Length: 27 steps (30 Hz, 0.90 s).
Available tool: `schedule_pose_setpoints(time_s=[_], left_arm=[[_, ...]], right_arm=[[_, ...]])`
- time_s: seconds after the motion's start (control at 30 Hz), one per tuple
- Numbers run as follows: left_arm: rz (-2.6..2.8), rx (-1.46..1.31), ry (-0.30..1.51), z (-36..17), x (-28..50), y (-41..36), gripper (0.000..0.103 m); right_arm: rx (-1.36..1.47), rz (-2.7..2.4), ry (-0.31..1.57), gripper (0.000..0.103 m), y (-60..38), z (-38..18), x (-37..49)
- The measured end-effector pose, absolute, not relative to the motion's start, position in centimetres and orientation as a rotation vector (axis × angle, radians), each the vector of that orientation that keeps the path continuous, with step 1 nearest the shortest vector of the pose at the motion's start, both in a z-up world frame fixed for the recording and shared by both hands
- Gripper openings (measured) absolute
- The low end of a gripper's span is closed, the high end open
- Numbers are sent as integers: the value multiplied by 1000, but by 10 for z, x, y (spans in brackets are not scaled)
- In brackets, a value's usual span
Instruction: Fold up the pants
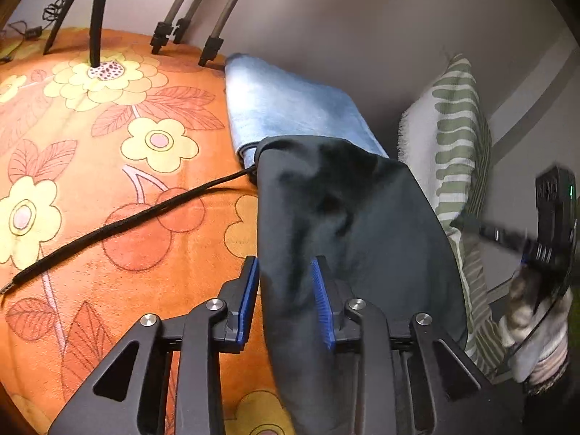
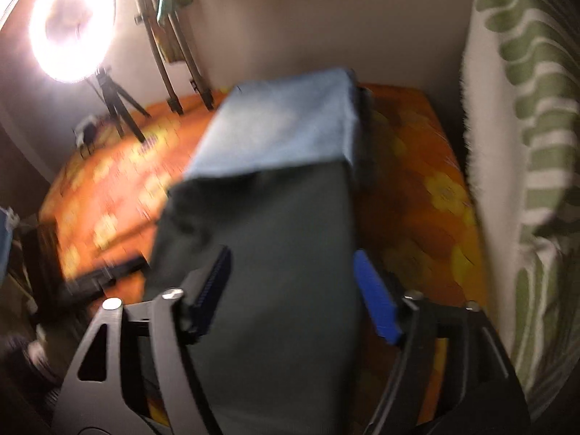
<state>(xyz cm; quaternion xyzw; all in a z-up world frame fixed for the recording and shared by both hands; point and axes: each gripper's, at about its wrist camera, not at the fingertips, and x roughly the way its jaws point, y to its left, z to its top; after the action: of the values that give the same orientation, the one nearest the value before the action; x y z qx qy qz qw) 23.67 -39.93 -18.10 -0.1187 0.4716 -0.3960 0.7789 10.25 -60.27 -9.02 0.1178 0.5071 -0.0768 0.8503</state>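
Dark grey-green pants (image 1: 355,232) lie in a long folded strip on the orange flowered cloth (image 1: 108,181), their far end resting on a folded light blue garment (image 1: 286,108). My left gripper (image 1: 286,282) is open, its blue pads astride the pants' left edge. The right wrist view is blurred. There my right gripper (image 2: 293,282) is open, its pads wide apart on either side of the pants (image 2: 275,253), with the blue garment (image 2: 279,123) beyond. The right gripper also shows at the far right of the left wrist view (image 1: 551,232).
A black cord (image 1: 119,224) runs across the cloth at the left. Tripod legs (image 1: 203,43) stand at the back by the wall. A green and white striped cushion (image 1: 453,145) leans at the right. A bright ring light (image 2: 72,21) on a small tripod stands at the back left.
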Motion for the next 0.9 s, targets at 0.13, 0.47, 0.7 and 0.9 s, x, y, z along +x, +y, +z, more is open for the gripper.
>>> schedule_pose_setpoints(time_s=[0.13,0.47,0.7,0.9], left_arm=[[-854,-223,1037,-184,237,-411,31],[-825,-176,1067,-192,236,-422,32],[-831,-174,1069,-194,238,-428,32],[-832,-185,1069,-195,240,-431,32]], right_arm=[[251,-151,1109,83,-617,-113,84],[486,-85,1119,85,-657,-162,79],[639,11,1108,86,-663,-186,82],[663,66,1109,81,-653,-197,88]])
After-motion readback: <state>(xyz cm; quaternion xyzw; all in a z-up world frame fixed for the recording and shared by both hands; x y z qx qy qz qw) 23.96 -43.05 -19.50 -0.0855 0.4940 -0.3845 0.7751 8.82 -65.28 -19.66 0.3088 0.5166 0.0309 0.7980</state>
